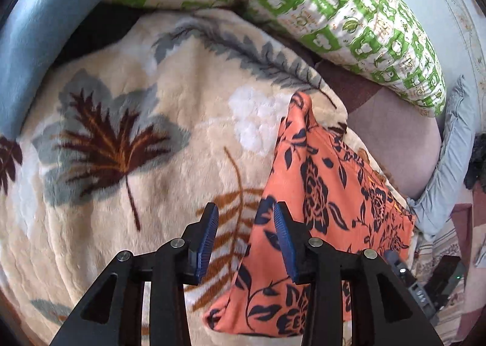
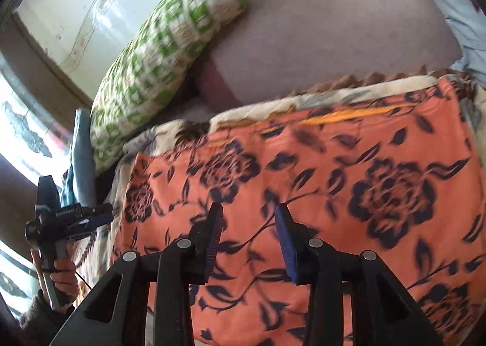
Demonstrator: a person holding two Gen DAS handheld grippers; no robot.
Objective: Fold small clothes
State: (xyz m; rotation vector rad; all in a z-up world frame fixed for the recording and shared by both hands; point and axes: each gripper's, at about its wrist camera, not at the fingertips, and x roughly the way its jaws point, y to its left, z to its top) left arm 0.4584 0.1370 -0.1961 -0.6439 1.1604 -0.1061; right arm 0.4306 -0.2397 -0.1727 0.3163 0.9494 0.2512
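An orange cloth with dark blue flowers (image 1: 322, 194) lies on a cream leaf-patterned blanket (image 1: 121, 103). In the left wrist view it is a folded shape narrowing to a point at the far end. My left gripper (image 1: 246, 218) hovers over the cloth's left edge, open, with nothing between its blue pads. In the right wrist view the orange cloth (image 2: 349, 182) spreads wide and flat across the blanket (image 2: 182, 130). My right gripper (image 2: 249, 220) stands open above its near part, and its pads hold nothing. The right wrist picture is blurred.
A green-and-white pillow (image 1: 334, 11) lies beyond the blanket, also seen as the pillow (image 2: 158, 63). A mauve cushion (image 2: 334, 36) sits behind the cloth, light blue fabric (image 1: 36, 42) at the left and grey fabric (image 1: 452, 157) at the right. A hand (image 2: 62, 280) holds the other gripper's handle at the far left.
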